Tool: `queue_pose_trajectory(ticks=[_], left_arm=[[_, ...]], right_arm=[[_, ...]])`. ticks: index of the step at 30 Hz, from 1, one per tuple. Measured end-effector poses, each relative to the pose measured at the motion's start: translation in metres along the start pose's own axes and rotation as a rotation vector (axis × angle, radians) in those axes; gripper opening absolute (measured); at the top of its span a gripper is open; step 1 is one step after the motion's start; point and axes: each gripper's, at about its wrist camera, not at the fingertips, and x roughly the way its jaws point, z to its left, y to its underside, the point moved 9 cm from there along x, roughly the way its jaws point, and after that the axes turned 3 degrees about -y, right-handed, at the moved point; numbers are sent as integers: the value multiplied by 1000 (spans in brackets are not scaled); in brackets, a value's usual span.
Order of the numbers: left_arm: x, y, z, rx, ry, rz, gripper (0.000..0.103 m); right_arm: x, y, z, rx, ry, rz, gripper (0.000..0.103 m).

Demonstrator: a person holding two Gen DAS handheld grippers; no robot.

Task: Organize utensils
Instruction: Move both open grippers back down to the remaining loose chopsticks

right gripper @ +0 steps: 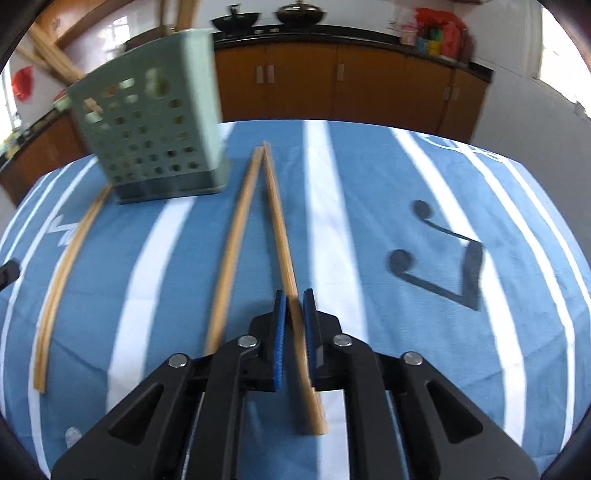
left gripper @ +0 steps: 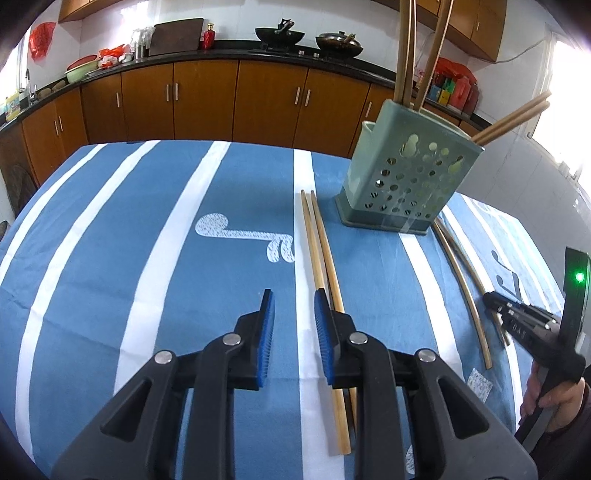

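Observation:
A green perforated utensil holder (left gripper: 404, 177) stands on the blue striped cloth with several chopsticks (left gripper: 406, 51) standing in it. It also shows in the right wrist view (right gripper: 155, 133). A pair of wooden chopsticks (left gripper: 321, 251) lies on the cloth. My left gripper (left gripper: 293, 299) is open, its right finger over that pair. Two more chopsticks (left gripper: 467, 284) lie right of the holder. In the right wrist view my right gripper (right gripper: 293, 299) has its jaws narrow around one chopstick (right gripper: 280, 221), with another chopstick (right gripper: 236, 236) beside it. The right gripper (left gripper: 495, 301) shows low over those chopsticks.
The table's blue and white cloth (left gripper: 129, 258) has a dark music note print (right gripper: 436, 254). Another chopstick pair (right gripper: 66, 280) lies at the left in the right wrist view. Wooden cabinets (left gripper: 207, 99) and a counter with woks (left gripper: 280, 35) stand behind the table.

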Motion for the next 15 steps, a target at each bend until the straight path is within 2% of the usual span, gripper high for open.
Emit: queue_pose_trajectory(ticks=[5, 10, 15], left_arm=[[9, 10, -12, 34, 39, 35, 22], [21, 21, -26, 74, 56, 74, 17], [31, 31, -27, 95, 29, 104, 14]], right_arm=[[-1, 0, -28, 101, 12, -2, 8], [-2, 1, -30, 85, 12, -9, 8], [-3, 0, -30, 82, 3, -12, 8]])
